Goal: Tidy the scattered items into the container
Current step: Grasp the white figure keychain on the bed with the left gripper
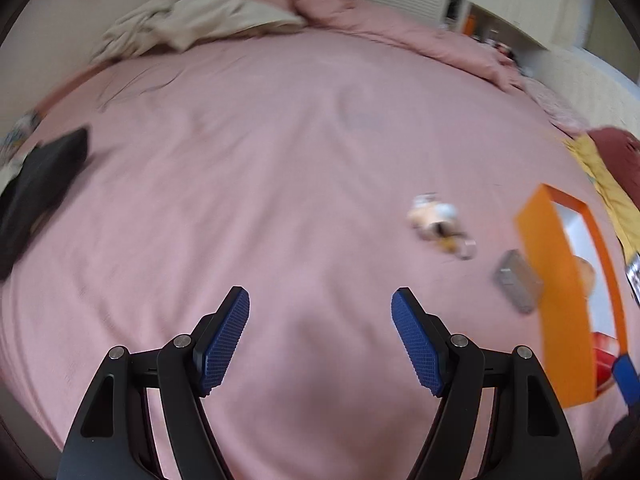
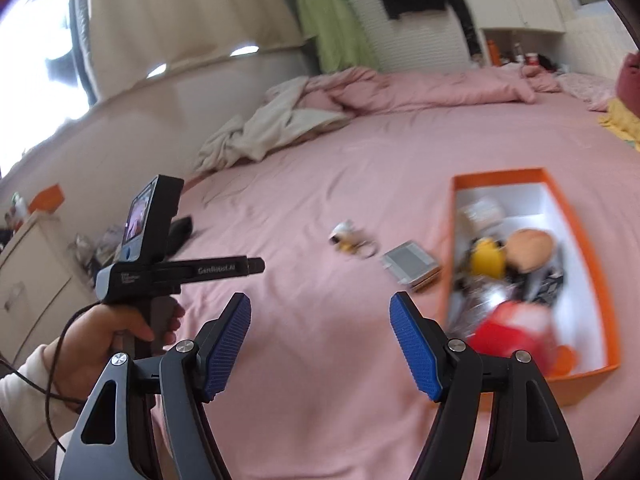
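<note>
An orange box (image 2: 500,174) with a white inside lies on the pink bed at the right and holds several items, among them a red one (image 2: 516,332) and a yellow one (image 2: 488,258). It also shows in the left wrist view (image 1: 548,280). A small grey flat case (image 2: 410,262) lies just left of the box, also in the left wrist view (image 1: 518,280). A small toy keychain (image 2: 352,238) lies further left, also in the left wrist view (image 1: 438,222). My left gripper (image 1: 320,340) is open and empty above bare sheet. My right gripper (image 2: 320,344) is open and empty, left of the box.
A beige cloth (image 2: 272,128) and a bunched pink duvet (image 2: 420,84) lie at the far end of the bed. A black garment (image 1: 36,192) lies at the left edge. A white nightstand (image 2: 28,276) stands left of the bed. Yellow cloth (image 1: 612,188) lies far right.
</note>
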Demonstrator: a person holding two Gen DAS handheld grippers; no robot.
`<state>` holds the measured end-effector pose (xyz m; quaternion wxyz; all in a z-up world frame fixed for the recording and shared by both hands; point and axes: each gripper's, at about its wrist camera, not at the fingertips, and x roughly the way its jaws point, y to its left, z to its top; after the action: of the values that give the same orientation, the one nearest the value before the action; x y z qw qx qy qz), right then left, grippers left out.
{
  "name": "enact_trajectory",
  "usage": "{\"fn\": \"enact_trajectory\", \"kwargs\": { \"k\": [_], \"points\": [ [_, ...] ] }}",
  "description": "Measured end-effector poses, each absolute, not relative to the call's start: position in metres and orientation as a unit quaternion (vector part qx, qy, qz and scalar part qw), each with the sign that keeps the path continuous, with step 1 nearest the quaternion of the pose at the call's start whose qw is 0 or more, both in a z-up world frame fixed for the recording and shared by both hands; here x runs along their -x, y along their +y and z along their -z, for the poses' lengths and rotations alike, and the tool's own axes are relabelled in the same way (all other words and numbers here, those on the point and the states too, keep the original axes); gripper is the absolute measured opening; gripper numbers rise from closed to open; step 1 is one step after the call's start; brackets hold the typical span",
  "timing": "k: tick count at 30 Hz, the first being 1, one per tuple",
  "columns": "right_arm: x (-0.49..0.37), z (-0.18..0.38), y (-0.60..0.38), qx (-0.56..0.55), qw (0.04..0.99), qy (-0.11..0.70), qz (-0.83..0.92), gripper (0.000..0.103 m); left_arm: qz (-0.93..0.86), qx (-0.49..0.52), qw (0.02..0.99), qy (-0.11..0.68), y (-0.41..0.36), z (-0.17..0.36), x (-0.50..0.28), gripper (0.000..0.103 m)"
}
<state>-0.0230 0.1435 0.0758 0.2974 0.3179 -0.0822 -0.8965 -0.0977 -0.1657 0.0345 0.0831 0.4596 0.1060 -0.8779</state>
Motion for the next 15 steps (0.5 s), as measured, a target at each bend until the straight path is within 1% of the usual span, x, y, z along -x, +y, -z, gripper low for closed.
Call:
{"fn": "enact_trajectory", "kwargs": {
  "k": [3,5,7,8,9,10,15],
  "points": [
    [0.023,-0.055,0.114,-0.351,0.312,-0.063,0.88,0.072,0.883,-0.455,0.079,0.086,-0.181,-0.009,0.082,0.074],
    [0.028,-0.026,0.101,-0.395,0.292,-0.049,0.869,0.072,0.892,-0.442,0.069,0.069,-0.183,0.002,0.072,0.081],
    [0.034,0.002,0.093,-0.437,0.272,-0.044,0.856,0.073,0.895,-0.436,0.063,0.066,-0.181,0.001,0.068,0.082],
    [0.031,0.008,0.095,-0.419,0.273,-0.046,0.865,0.072,0.894,-0.437,0.061,0.071,-0.182,0.002,0.069,0.084],
    [0.028,0.008,0.094,-0.411,0.274,-0.039,0.869,0.072,0.894,-0.438,0.058,0.076,-0.183,0.003,0.069,0.085],
    [0.025,0.007,0.094,-0.403,0.275,-0.032,0.872,0.072,0.894,-0.439,0.055,0.075,-0.182,0.003,0.071,0.085],
    [0.029,0.008,0.099,-0.406,0.278,-0.048,0.869,0.072,0.894,-0.443,0.04,0.059,-0.174,-0.001,0.077,0.085]
  ]
}}
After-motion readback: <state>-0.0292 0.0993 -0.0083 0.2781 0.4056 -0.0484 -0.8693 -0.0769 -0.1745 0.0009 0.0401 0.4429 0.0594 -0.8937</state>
